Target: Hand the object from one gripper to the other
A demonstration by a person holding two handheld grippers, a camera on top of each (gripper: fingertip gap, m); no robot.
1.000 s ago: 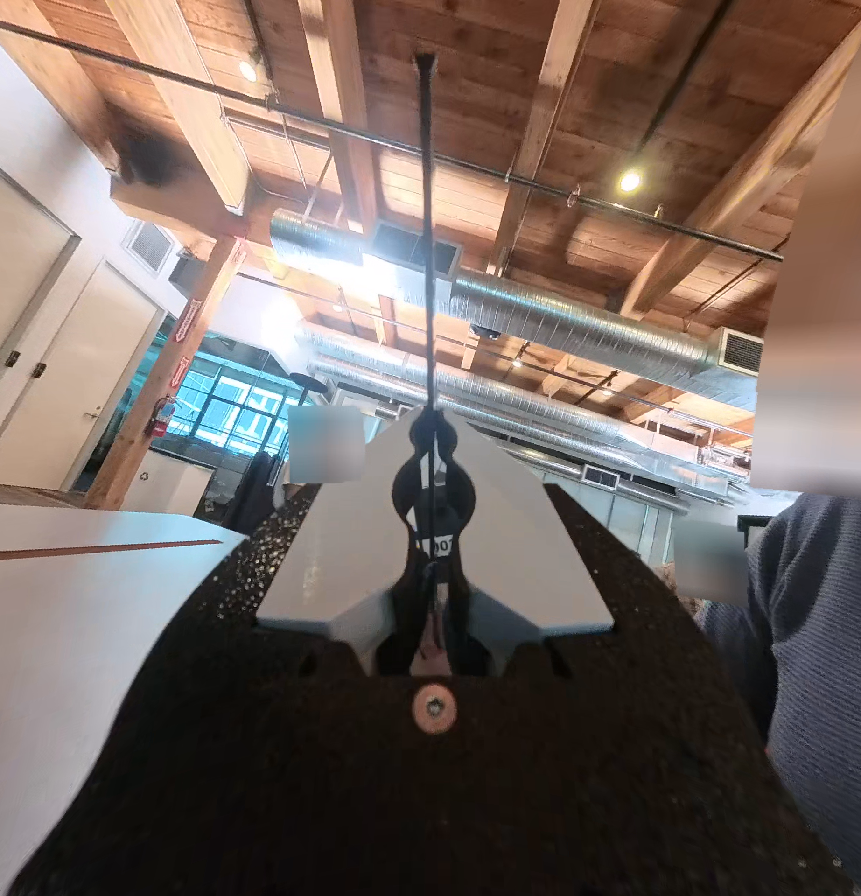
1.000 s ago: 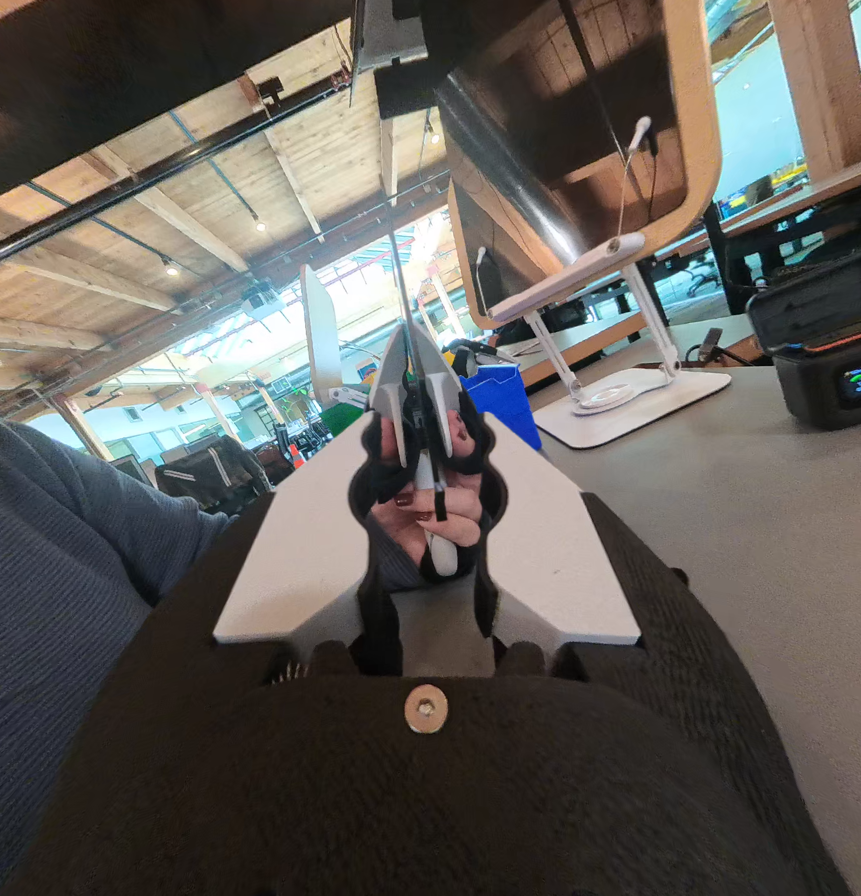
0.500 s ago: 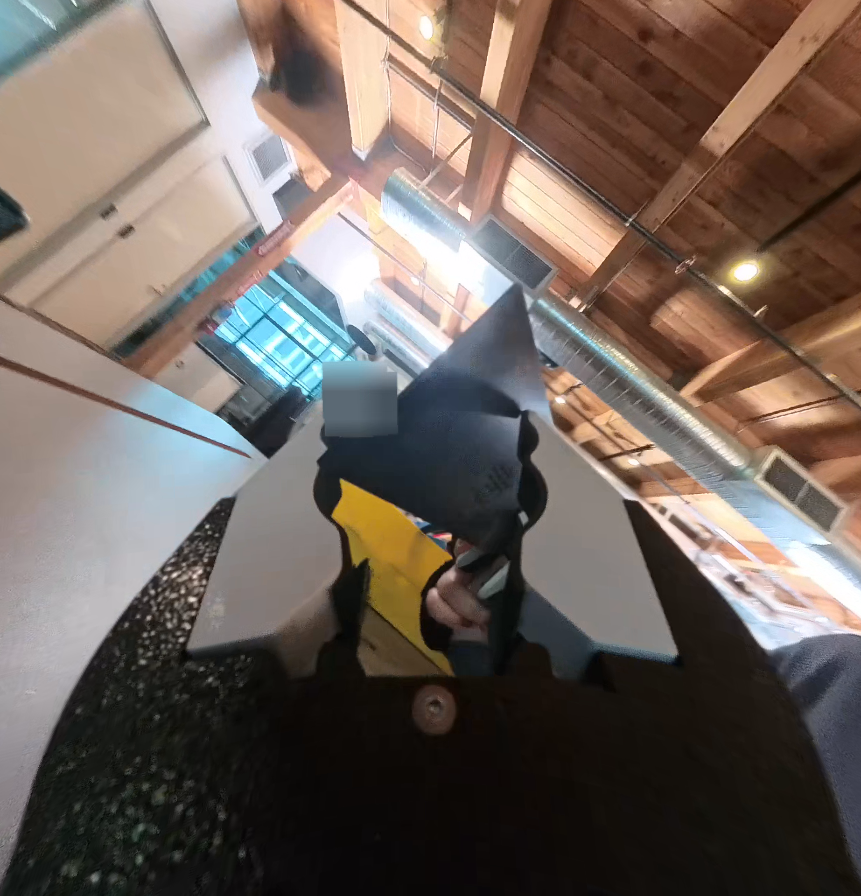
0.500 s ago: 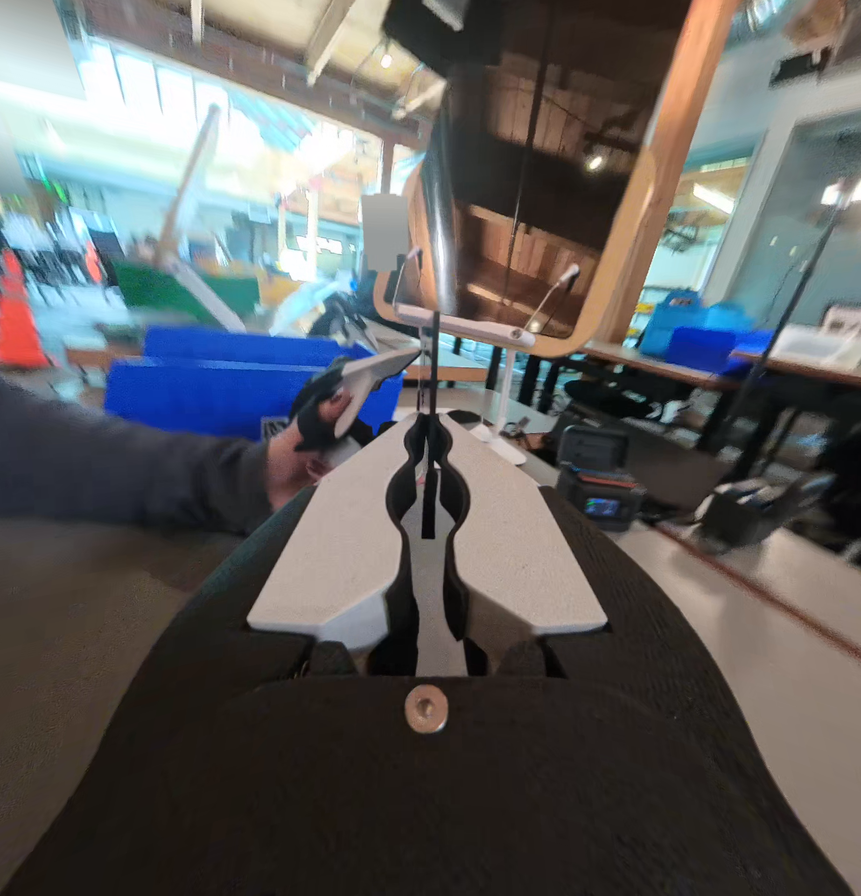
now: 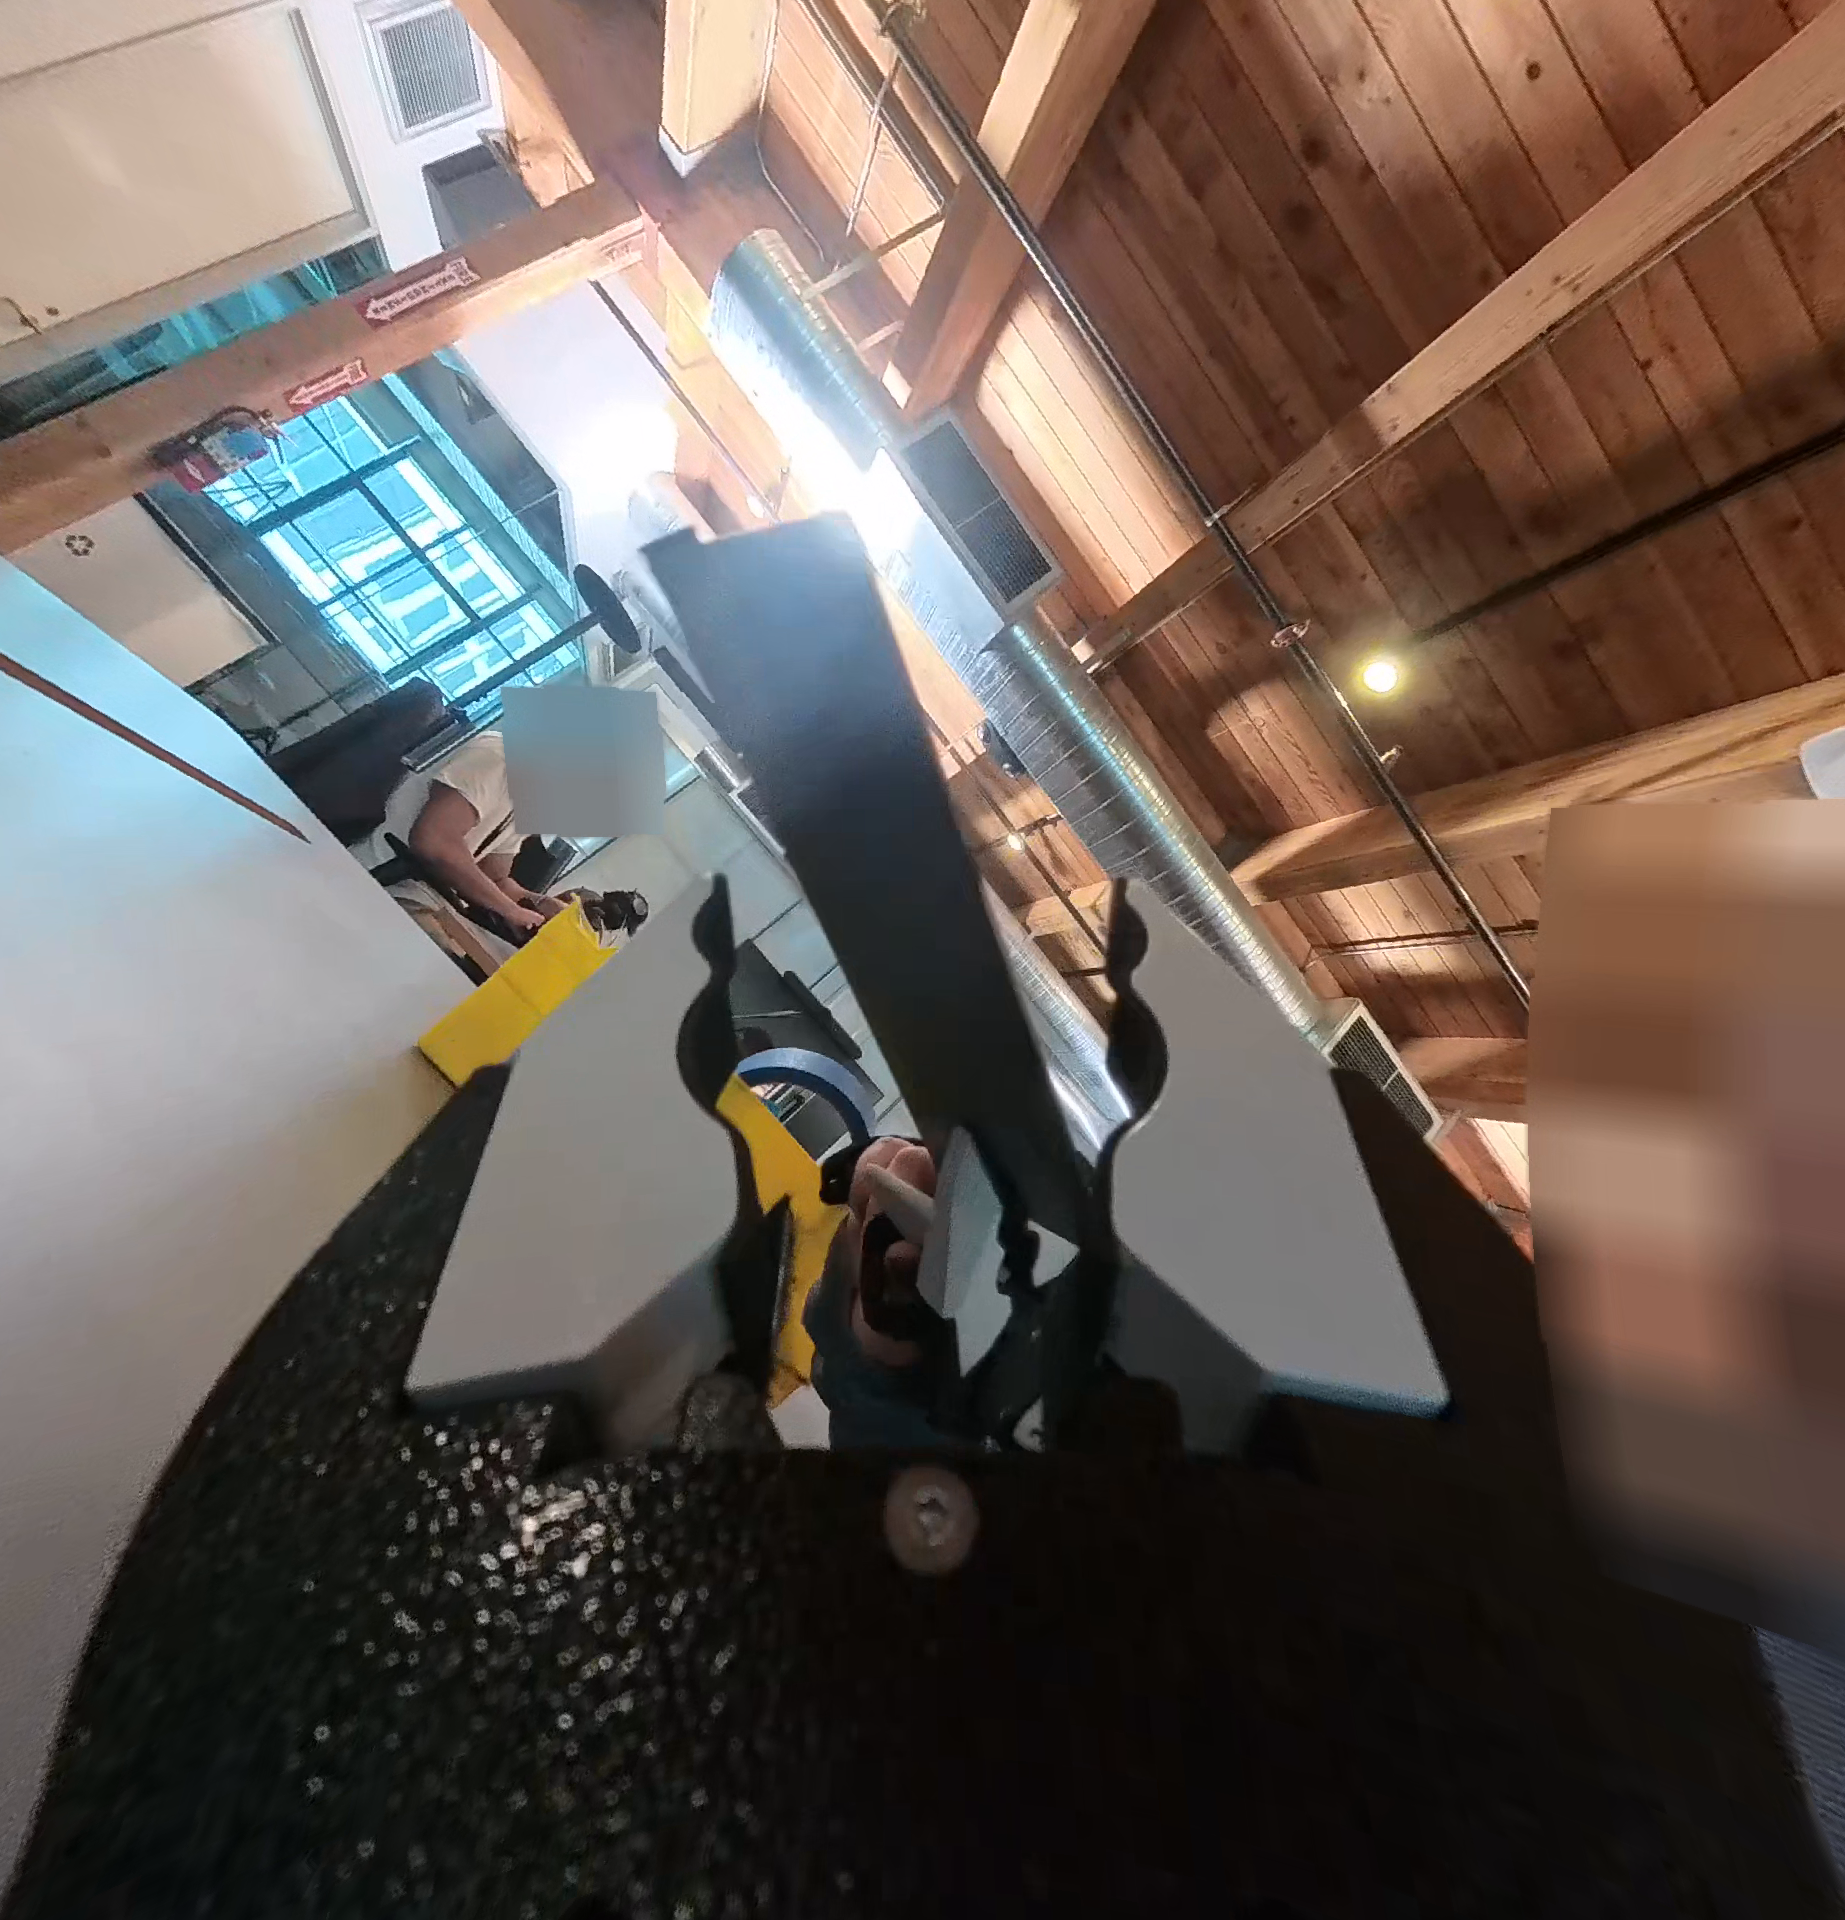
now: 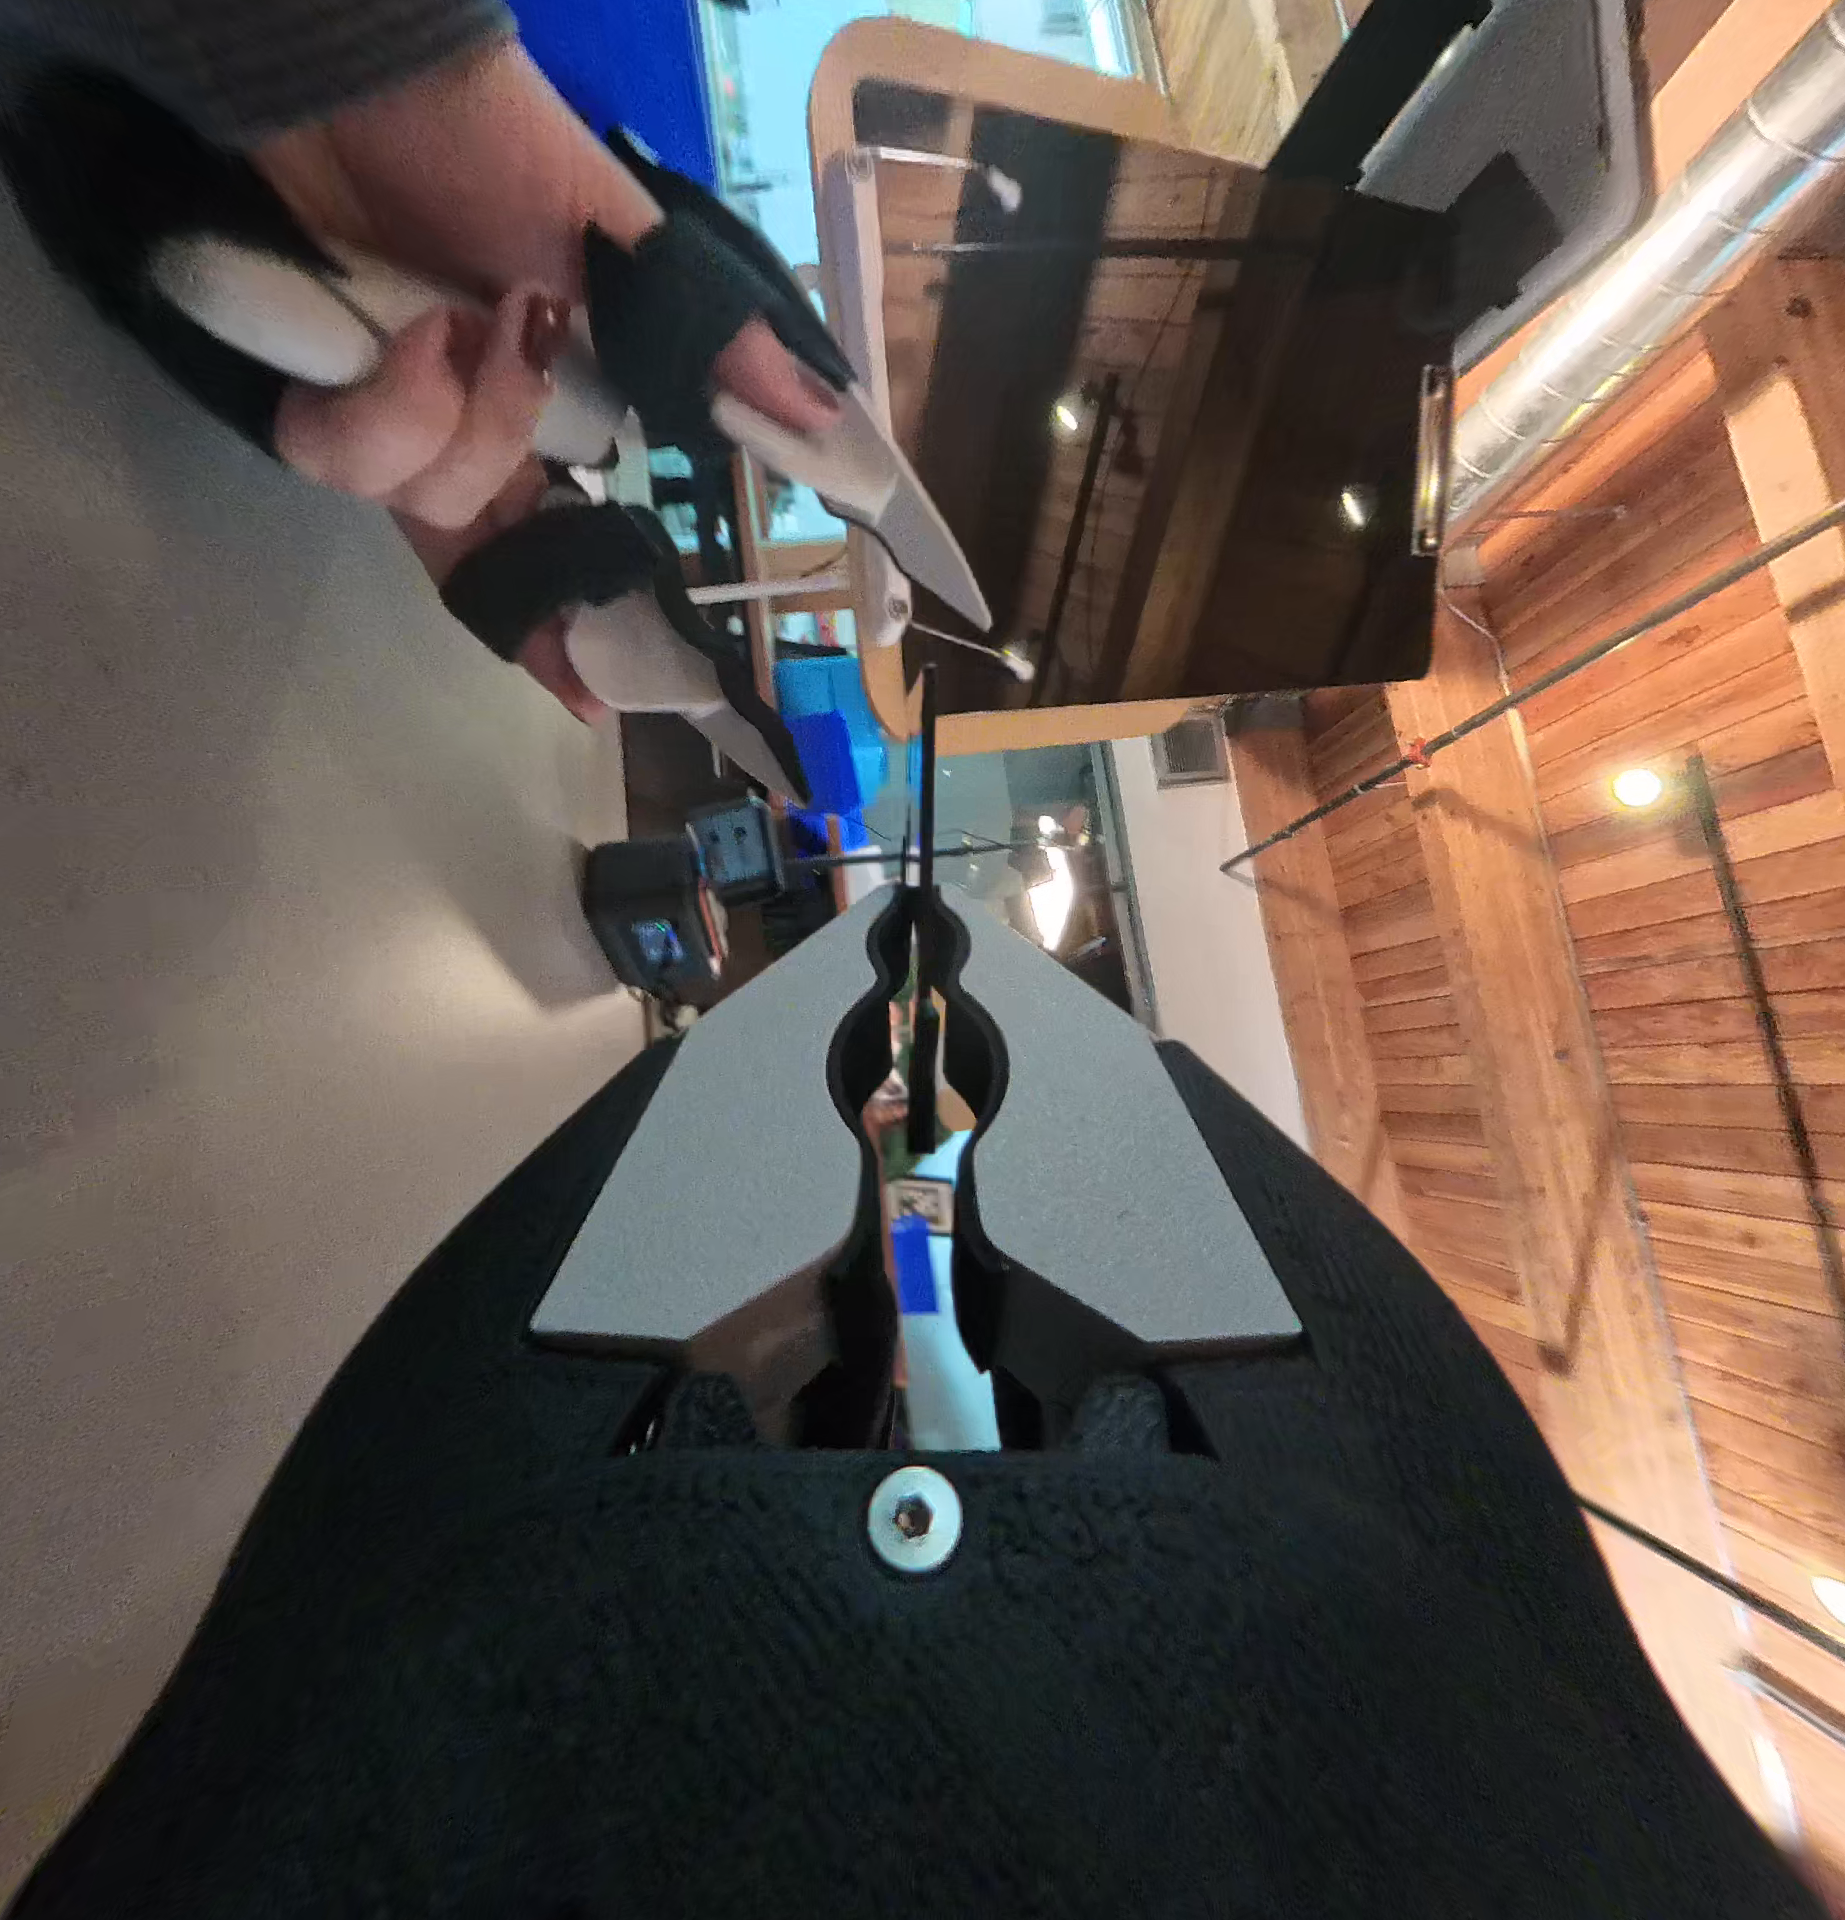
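Note:
The object is a thin flat black strip. In the left wrist view it stands broad side on between the wide-apart jaws of my left gripper, which is open and not touching it. My right gripper shows below, clamped on the strip's lower end. In the right wrist view my right gripper is shut on the strip, seen edge on and sticking out past the tips. My left gripper, held in a gloved hand, is open at the upper left, apart from the strip.
A grey table carries a black device with a small screen and blue bins. A wood-framed monitor stands behind. A yellow box and a blue tape roll sit by a white tabletop. A person sits far off.
My left gripper let go of the strip and opened wide. My right gripper closed on it and now holds it alone. Both grippers have rolled sideways.

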